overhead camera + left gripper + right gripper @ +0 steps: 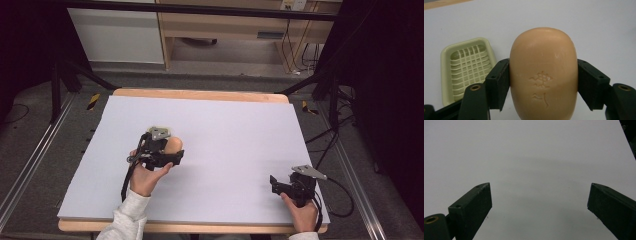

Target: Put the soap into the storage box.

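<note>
A tan oval soap bar (543,72) with a stamped mark sits clamped between the two black jaws of my left gripper (543,82). In the high view that gripper (170,154) is held above the left middle of the table, the soap (175,145) poking out of it. A pale green soap dish (466,67) with a ribbed grid floor lies on the white sheet just left of the soap, holding nothing. My right gripper (275,184) rests near the front right corner; its jaws (539,200) stand wide apart over bare sheet.
A white sheet (225,135) covers the wooden table (200,94). Black frame legs and cables (330,135) stand off the right side, and metal rails run along the floor on both sides. Wooden furniture (225,25) stands beyond the far edge.
</note>
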Tool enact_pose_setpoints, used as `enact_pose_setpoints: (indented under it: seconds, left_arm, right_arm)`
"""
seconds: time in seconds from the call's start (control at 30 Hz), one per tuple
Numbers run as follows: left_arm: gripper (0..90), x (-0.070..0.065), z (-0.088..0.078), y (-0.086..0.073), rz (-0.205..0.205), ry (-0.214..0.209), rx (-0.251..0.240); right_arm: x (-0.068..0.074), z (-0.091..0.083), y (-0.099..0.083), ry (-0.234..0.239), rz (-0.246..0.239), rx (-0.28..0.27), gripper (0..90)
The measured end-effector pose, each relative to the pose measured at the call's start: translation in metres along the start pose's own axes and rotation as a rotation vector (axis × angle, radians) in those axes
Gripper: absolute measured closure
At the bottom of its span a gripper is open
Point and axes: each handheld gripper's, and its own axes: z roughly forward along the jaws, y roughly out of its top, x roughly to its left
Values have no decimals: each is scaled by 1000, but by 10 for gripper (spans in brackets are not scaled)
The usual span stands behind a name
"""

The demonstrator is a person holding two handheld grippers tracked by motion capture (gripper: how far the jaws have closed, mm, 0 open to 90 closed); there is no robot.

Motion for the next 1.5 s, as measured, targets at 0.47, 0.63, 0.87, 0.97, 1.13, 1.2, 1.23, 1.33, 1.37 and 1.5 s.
enact_pose_setpoints:
  seconds: [0.47, 0.63, 0.87, 0.97, 1.13, 1.2, 1.23, 1.33, 1.37, 1.5]
  left_arm:
    - [324, 20, -5, 1, -43, 39, -21]
    - [324, 28, -5, 2, -56, 54, -27]
    - [324, 36, -3, 4, -67, 72, -29]
    - [324, 39, 0, 5, -70, 76, -26]
    - [325, 44, 5, 6, -74, 88, -16]
    - [324, 45, 6, 6, -74, 87, -16]
    - [324, 46, 8, 7, -72, 90, -15]
    - [325, 49, 10, 8, -73, 96, -12]
    - [325, 51, 12, 8, -75, 99, -11]
    - [325, 56, 14, 9, -82, 107, -8]
  right_arm:
    - [0, 0, 0, 2, -5, -4, 58]
    - [0, 0, 0, 2, -7, -3, 58]
    - [1, 1, 0, 4, -17, -1, 58]
    - [2, 1, 0, 3, -16, 0, 58]
    - [2, 1, 0, 5, -16, 1, 58]
    - [2, 1, 0, 5, -14, 2, 58]
    - [3, 1, 0, 3, -17, 3, 58]
    - [3, 2, 0, 6, -22, 3, 58]
    - [3, 3, 0, 6, -21, 4, 58]
    - [4, 3, 0, 6, -24, 6, 58]
